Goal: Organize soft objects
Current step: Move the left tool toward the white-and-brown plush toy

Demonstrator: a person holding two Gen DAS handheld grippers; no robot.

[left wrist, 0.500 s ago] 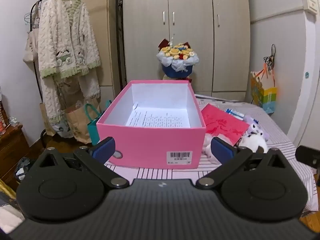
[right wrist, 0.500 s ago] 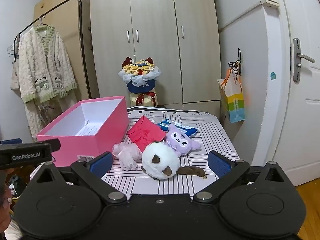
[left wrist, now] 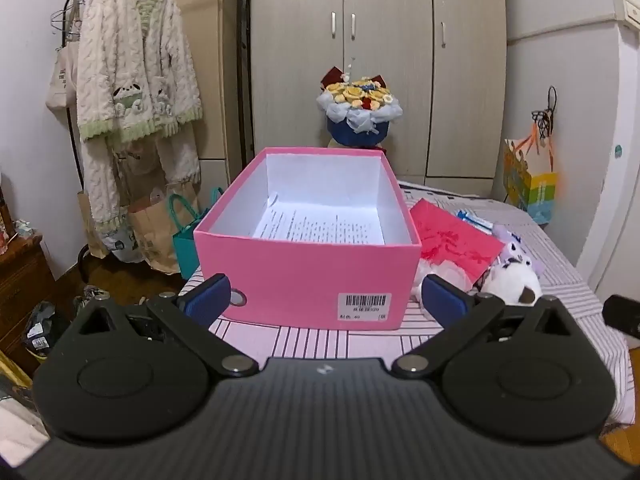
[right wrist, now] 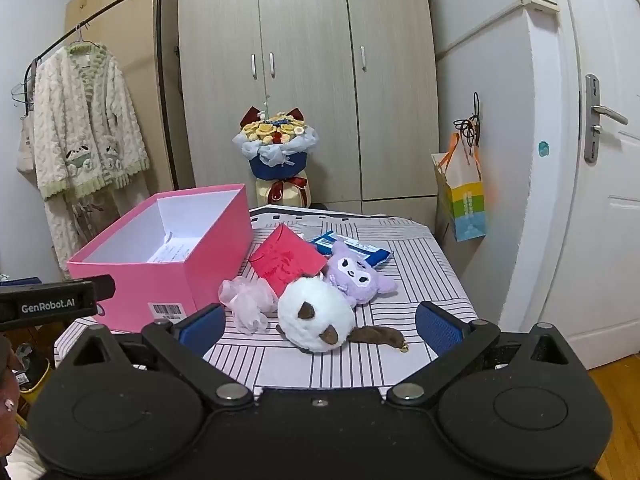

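An open pink box (left wrist: 304,276) with a printed sheet inside stands on the striped table; it also shows in the right wrist view (right wrist: 160,264). Right of it lie a white plush (right wrist: 316,316), a purple plush (right wrist: 358,276), a pink gauzy scrunchie (right wrist: 248,302), a red pouch (right wrist: 286,262) and a blue packet (right wrist: 352,246). The white plush (left wrist: 512,282) shows in the left wrist view too. My left gripper (left wrist: 326,300) is open and empty in front of the box. My right gripper (right wrist: 318,326) is open and empty, just short of the white plush.
A flower bouquet (right wrist: 278,148) stands behind the table by the wardrobe (right wrist: 304,60). A clothes rack with a knitted cardigan (left wrist: 136,76) and paper bags (left wrist: 156,232) are at the left. A colourful bag (right wrist: 464,200) hangs at the right near the door (right wrist: 600,160).
Both grippers have shifted only slightly; the views are nearly the same. Nothing on the table has moved.
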